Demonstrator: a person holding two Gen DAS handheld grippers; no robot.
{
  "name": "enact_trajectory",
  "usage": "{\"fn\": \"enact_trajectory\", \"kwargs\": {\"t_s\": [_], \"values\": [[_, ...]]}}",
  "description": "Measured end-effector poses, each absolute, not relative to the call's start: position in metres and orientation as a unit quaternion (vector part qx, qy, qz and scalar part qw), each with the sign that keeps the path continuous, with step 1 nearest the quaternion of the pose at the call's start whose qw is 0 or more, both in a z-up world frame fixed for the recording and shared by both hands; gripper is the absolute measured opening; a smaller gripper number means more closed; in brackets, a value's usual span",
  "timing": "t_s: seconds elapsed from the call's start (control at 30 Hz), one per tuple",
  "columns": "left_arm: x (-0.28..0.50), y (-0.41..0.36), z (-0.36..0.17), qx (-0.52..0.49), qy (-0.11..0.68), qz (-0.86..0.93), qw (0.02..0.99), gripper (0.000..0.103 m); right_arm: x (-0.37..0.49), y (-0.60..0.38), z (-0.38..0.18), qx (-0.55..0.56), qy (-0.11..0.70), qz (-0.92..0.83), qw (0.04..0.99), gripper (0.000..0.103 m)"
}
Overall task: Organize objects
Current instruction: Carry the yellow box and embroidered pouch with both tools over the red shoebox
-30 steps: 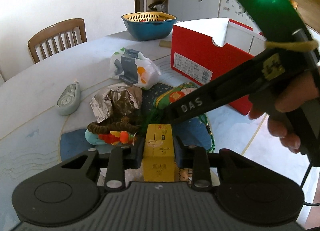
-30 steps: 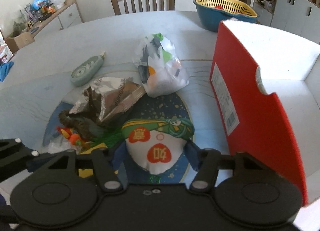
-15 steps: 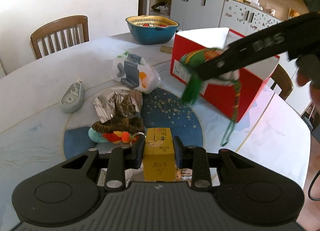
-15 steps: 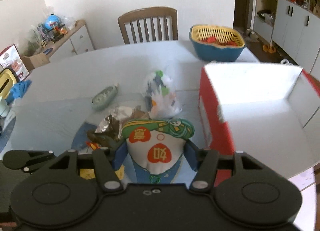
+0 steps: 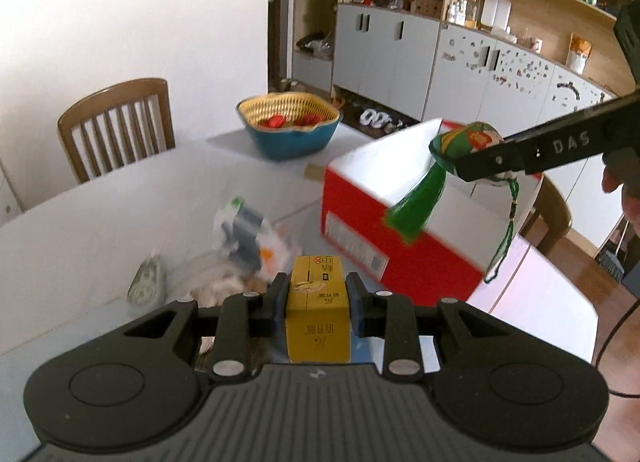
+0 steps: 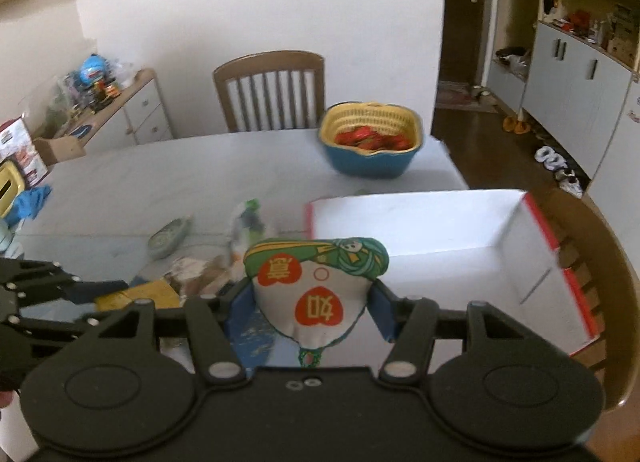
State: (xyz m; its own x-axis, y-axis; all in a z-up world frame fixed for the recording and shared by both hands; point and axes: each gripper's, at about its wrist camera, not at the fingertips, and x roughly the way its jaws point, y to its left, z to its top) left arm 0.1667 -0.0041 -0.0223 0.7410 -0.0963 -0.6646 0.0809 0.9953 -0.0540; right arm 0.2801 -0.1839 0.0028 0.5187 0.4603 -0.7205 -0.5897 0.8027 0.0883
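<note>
My left gripper [image 5: 317,296] is shut on a small yellow carton [image 5: 318,314] and holds it above the table. My right gripper [image 6: 316,302] is shut on a white and green sachet pouch [image 6: 316,294] with red hearts. In the left wrist view the pouch [image 5: 468,141] hangs over the open red box [image 5: 384,229], its green tassel dangling. In the right wrist view the red box [image 6: 440,229] with its white inside lies just beyond and right of the pouch. The left gripper shows there at the lower left [image 6: 92,294].
On the table lie a plastic bag of items [image 5: 248,229], a grey-green dispenser [image 5: 147,282], and a foil wrapper [image 6: 192,270]. A blue and yellow basket [image 5: 288,129] stands at the back. Wooden chairs [image 5: 116,121] stand around the table; one [image 6: 600,302] is behind the box.
Both grippers have risen with their loads. The right gripper has carried the pouch up and over the red box. The left gripper has lifted the yellow carton off the table.
</note>
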Motion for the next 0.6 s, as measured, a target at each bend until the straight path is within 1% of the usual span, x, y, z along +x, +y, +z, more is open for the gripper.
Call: {"fn": "enact_trajectory", "kwargs": {"t_s": [0.3,0.6], "values": [[0.219,-0.053,0.004,-0.009,0.34,-0.073,0.937,0.029,0.33,-0.237,0.012,-0.075,0.373,0.267,0.885,0.059],[0.282,-0.115,0.001,0.013,0.348,-0.085,0.934,0.029,0.373,-0.274,-0.007,-0.083,0.375,0.255,0.888,0.059]]}}
